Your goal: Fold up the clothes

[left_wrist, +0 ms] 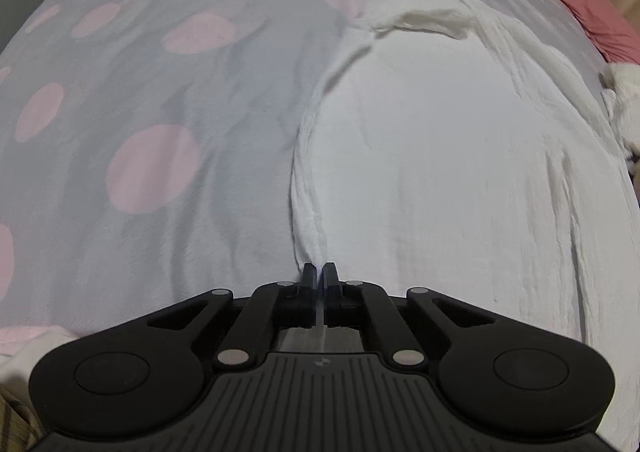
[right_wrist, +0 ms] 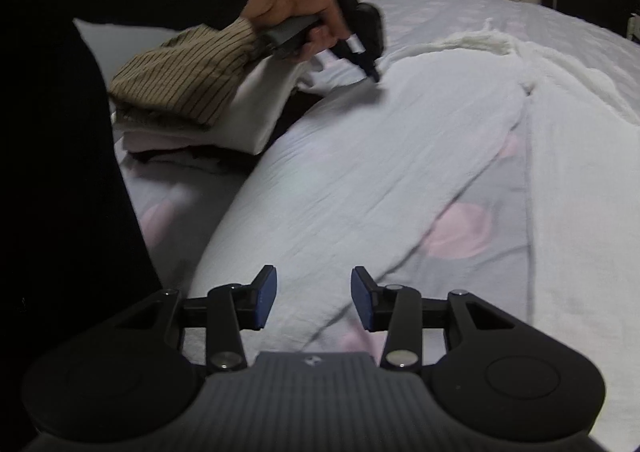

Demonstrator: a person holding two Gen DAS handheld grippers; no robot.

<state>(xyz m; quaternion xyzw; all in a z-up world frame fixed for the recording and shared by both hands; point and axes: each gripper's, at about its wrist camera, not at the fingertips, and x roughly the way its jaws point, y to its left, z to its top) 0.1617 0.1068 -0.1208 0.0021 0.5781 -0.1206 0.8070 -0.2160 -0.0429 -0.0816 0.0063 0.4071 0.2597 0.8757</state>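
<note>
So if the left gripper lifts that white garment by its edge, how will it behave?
The white garment probably drapes limply: it lies wrinkled and bunches where the left gripper pinches it. It looks thin and light, so most should trail across the bedspread.

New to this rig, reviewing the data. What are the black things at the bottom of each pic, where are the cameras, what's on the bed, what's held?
No robot: a person holds a two-finger claw in each hand, each carrying a fisheye camera looking along its fingers. One view is from the left claw, the other from the right claw, which also shows the left hand. A white garment lies spread on a polka-dot bedspread, with a stack of folded clothes beside it. The left claw is shut, pinching the garment's edge. The right claw is open above the cloth, holding nothing.
</note>
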